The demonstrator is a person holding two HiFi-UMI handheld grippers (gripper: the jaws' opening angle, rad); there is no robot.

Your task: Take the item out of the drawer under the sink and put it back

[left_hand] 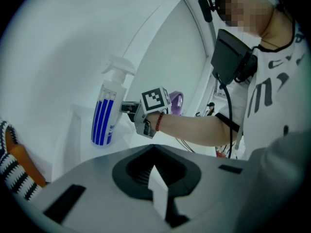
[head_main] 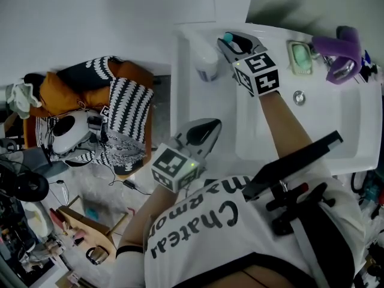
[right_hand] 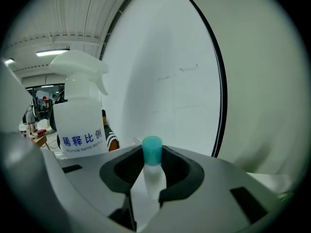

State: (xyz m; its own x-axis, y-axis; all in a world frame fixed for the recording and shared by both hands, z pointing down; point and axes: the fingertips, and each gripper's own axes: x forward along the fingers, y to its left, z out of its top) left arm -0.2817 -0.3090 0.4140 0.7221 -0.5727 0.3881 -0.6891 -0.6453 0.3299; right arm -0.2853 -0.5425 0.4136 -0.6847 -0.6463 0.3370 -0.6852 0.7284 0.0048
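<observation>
Seen from the head, a white sink (head_main: 360, 131) fills the upper right. The right gripper (head_main: 235, 41) reaches to the sink's back rim, clenched on a small white bottle (head_main: 228, 38) with a teal cap. It is just beside a white spray bottle (head_main: 207, 62) standing at the sink's back left corner. The left gripper (head_main: 203, 131) hangs nearer the person, by the sink's left edge. A purple object (head_main: 342, 53) lies at the back right. The left gripper view shows its jaws pressed together with nothing in them; beyond them are the blue-striped spray bottle and the right gripper next to it. The right gripper view shows the small white bottle upright between the jaws, teal cap uppermost, with the spray bottle behind at left.
</observation>
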